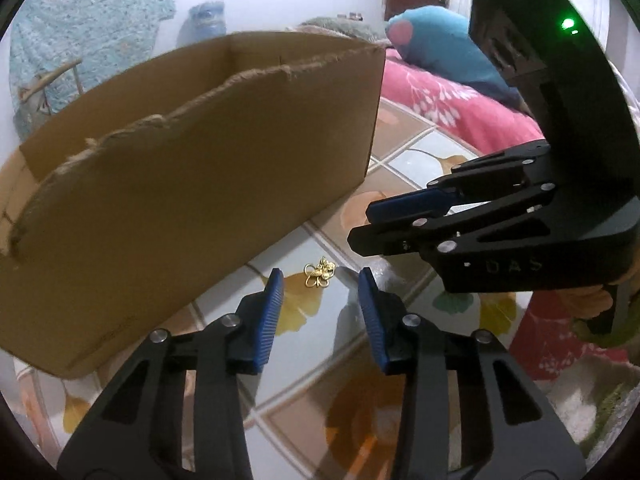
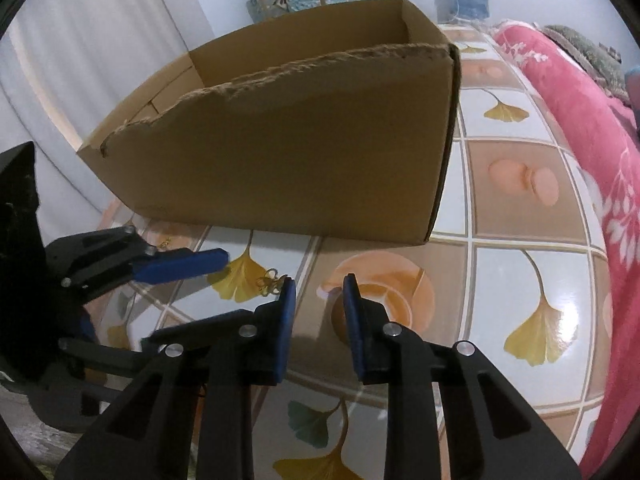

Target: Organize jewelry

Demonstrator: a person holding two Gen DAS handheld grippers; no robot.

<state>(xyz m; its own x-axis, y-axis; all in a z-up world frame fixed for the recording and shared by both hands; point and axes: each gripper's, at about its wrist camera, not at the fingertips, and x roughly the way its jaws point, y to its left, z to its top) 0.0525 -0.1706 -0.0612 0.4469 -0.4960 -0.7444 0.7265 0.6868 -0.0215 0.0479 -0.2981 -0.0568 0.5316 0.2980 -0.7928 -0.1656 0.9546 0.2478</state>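
Note:
A small gold ornament (image 1: 318,276) lies on the glossy tiled tabletop (image 1: 404,160), just in front of a brown cardboard box (image 1: 200,160). My left gripper (image 1: 321,280) is low over it. Its blue pads stand apart on either side of the ornament without touching it. My right gripper (image 1: 360,226) reaches in from the right, close above the table. In the right wrist view the right gripper (image 2: 320,284) is open with a narrow gap and nothing in it. The gold ornament (image 2: 272,280) sits just left of its left pad. One blue finger (image 2: 180,266) of the left gripper points toward the ornament.
The open-topped box (image 2: 300,152) has a torn front edge and stands close behind both grippers. A pink blanket (image 2: 580,120) runs along the table's right side, with a blue plush toy (image 1: 440,36) on it. Ginkgo-leaf tiles (image 2: 540,332) cover the table to the right.

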